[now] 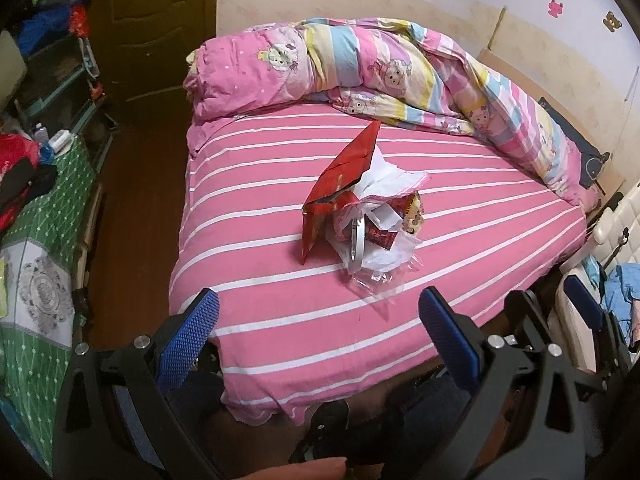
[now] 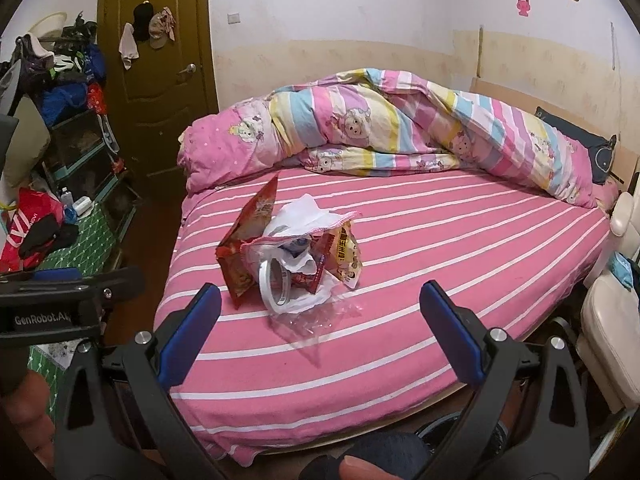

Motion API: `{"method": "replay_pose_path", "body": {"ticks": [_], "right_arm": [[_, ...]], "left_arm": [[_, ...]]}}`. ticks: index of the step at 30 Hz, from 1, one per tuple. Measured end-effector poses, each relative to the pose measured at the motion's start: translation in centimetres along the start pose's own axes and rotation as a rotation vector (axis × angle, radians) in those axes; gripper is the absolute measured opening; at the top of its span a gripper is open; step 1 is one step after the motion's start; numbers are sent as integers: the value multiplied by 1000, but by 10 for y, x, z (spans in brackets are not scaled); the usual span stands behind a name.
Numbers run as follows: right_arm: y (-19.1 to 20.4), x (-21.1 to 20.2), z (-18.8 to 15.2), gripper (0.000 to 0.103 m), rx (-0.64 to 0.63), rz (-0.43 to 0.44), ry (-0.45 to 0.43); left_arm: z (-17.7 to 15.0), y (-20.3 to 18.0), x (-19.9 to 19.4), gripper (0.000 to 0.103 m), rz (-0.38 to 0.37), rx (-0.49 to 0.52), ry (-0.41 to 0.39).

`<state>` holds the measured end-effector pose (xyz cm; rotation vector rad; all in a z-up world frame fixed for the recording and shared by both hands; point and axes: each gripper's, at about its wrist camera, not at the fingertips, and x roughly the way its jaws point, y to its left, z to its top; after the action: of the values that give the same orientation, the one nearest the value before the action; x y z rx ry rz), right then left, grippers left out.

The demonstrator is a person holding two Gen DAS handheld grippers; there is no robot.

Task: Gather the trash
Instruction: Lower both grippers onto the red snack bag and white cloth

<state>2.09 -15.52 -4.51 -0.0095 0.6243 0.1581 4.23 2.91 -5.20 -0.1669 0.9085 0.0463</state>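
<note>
Pink-and-white striped sheeting covers the bed (image 2: 460, 264), which fills most of the small bedroom. Nearest to the cameras, both tools hover over the bed's near edge: the left gripper (image 1: 319, 322) and the right gripper (image 2: 320, 314) each have their blue pads spread wide apart, with nothing between them. Just past that edge lies a sheet of clear film (image 2: 320, 316), flat and crinkled. Touching it, near the middle of the bed and toward its left side, sits the trash pile (image 1: 368, 216): a white tape roll (image 2: 274, 288) standing on edge, a red snack bag (image 1: 344, 178) propped upright, white tissue and smaller wrappers bunched together. Beyond, a rumpled cartoon quilt (image 2: 380, 128) lies along the far edge.

Judging from this, the pile is untouched, so the first grab is the step in hand. It would probably go best to close on one stiff, raised item, such as the red bag's upper edge, since the film looks slippery and too flat to pinch cleanly. Approaching from above should avoid catching the sheet.
</note>
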Motion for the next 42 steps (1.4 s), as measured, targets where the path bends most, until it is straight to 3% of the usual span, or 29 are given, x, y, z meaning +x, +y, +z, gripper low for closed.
{"method": "replay_pose_path", "body": {"ticks": [10, 28, 35, 42], "right_arm": [[-13, 37, 0, 98, 0, 5, 48], [-10, 107, 2, 98, 24, 144, 139], [-15, 140, 17, 98, 133, 212, 172], [-25, 176, 41, 98, 227, 237, 186]], "left_arm": [[13, -4, 43, 97, -23, 11, 47], [39, 29, 106, 96, -107, -76, 85], [60, 37, 126, 96, -132, -104, 86], [90, 19, 139, 95, -165, -61, 49]]}}
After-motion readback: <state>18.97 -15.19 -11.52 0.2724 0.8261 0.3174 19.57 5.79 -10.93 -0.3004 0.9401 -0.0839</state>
